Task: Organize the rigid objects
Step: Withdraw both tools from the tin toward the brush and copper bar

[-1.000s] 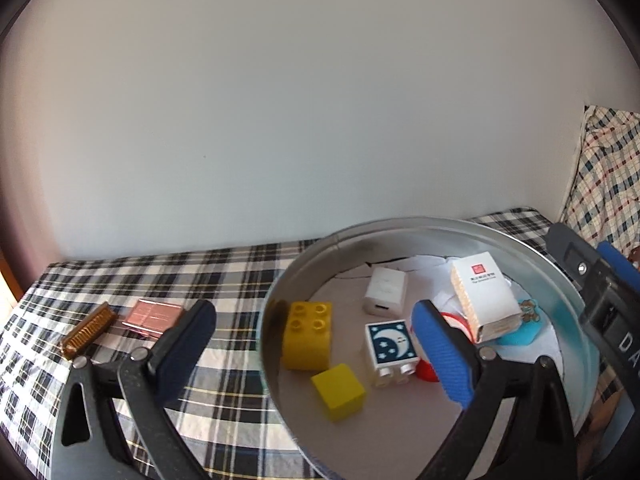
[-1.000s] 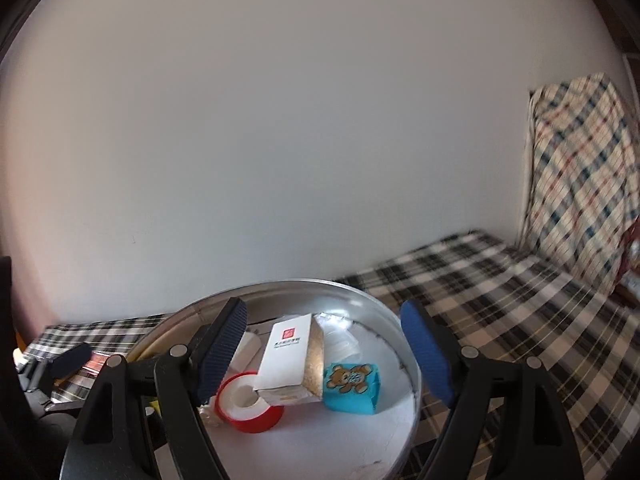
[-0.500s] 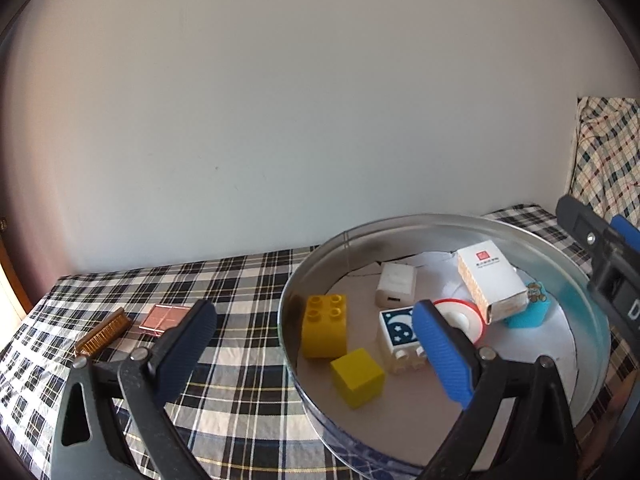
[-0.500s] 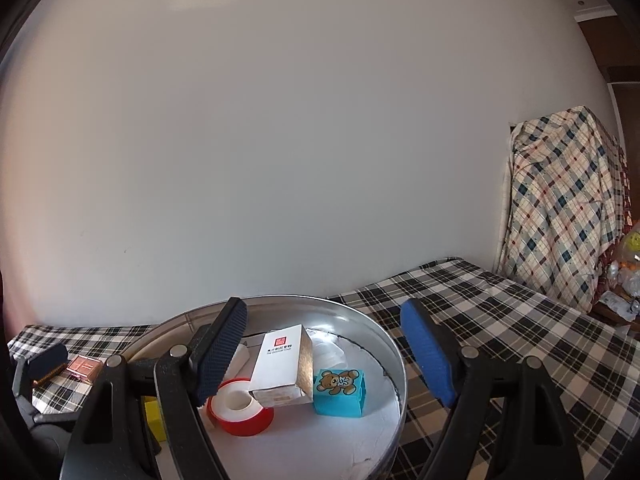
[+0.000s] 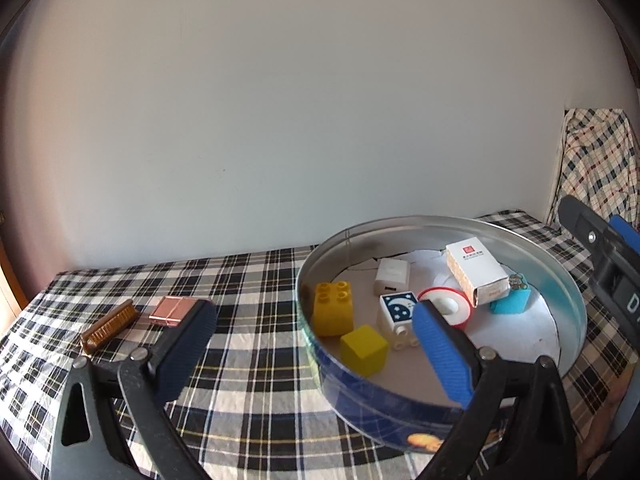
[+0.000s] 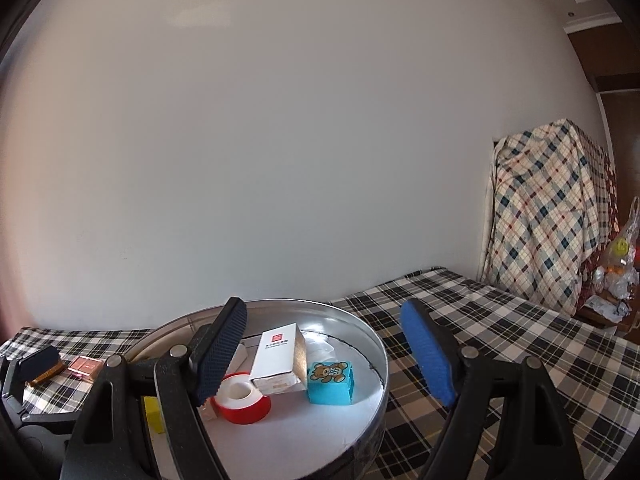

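A round metal tin point(image 5: 400, 392) point(image 6: 376, 364) on the plaid cloth holds a yellow studded brick point(image 5: 333, 314), a yellow cube point(image 5: 363, 350), a moon-print block point(image 5: 398, 320), a white charger point(image 5: 392, 276), a red tape roll point(image 5: 444, 312) point(image 6: 242, 398), a white box point(image 5: 476, 271) point(image 6: 280, 358) and a teal bear block point(image 5: 512, 300) point(image 6: 331, 382). My left gripper point(image 5: 316, 356) is open and empty, above the tin's near left rim. My right gripper point(image 6: 324, 356) is open and empty, above the tin.
A brown comb point(image 5: 110, 326) point(image 6: 46, 374) and a pink compact point(image 5: 174, 311) point(image 6: 84, 366) lie on the plaid cloth point(image 5: 248, 300) left of the tin. A white wall stands close behind. A plaid-draped object point(image 6: 548, 216) and a bag of clutter point(image 6: 616, 276) stand at the right.
Both grippers have drawn back and risen from the tin, so the tin looks smaller and lower in both views. Jaws stay open. The objects in the tin have not moved.
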`<state>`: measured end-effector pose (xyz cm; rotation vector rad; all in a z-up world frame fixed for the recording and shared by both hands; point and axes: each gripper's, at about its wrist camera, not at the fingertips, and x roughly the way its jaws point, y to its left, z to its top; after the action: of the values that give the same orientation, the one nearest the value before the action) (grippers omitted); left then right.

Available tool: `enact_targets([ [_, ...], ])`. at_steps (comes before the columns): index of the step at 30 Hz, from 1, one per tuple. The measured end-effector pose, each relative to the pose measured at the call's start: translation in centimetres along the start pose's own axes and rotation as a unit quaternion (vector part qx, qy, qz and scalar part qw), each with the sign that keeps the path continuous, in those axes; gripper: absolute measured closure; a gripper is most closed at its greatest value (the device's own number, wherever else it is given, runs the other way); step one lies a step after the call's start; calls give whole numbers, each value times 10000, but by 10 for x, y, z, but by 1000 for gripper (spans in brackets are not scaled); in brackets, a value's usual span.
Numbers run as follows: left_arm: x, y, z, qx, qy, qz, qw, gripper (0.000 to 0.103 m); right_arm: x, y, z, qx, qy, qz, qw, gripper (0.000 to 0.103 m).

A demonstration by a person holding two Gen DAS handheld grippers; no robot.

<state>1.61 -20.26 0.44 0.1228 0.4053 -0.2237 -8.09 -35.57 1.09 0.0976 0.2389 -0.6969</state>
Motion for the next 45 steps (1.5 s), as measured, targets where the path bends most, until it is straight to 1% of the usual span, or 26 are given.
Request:
enact_targets([
  [3, -5, 5, -2, -71, -54, -45, 10000, 3, -7, 5, -1, -76, -51, -21, 10000, 22],
  [6, -7, 5, -3, -39, -70, -65, 9999, 3, -11, 7, -2, -114, -29, -53, 9999, 22],
  [10, -13, 6, -5, -10, -110, -97, 9999, 3, -18, 5, -4, 46, 63, -33, 10000, 22],
  [14, -12, 13, -6, -107, -33, -105, 9999, 3, -33, 13, -5, -57, -139, 1, 9999, 22],
  [17, -12, 23, -7, -172, 3, -75, 9998, 3, -39, 25, -6, -233, -165, 20, 9996, 22],
  [24, -13, 46, -11, -195, -22, 49, 9998, 3, -31, 44, -12, 51, 215, 225, 9995, 22],
  [26, -13, 54, -11, -226, -8, 82, 9997, 3, -30, 49, -13, 83, 221, 255, 9994, 22],
  [30, -10, 68, -12, -295, 45, 103, 9995, 3, -28, 65, -16, -51, 237, 325, 9992, 22],
  [37, -8, 86, -14, -299, 46, 192, 9994, 3, -27, 88, -18, -154, 252, 423, 9987, 22],
  [45, 5, 123, -14, -447, 266, 373, 9979, 3, -14, 119, -21, -253, 395, 604, 9971, 22],
])
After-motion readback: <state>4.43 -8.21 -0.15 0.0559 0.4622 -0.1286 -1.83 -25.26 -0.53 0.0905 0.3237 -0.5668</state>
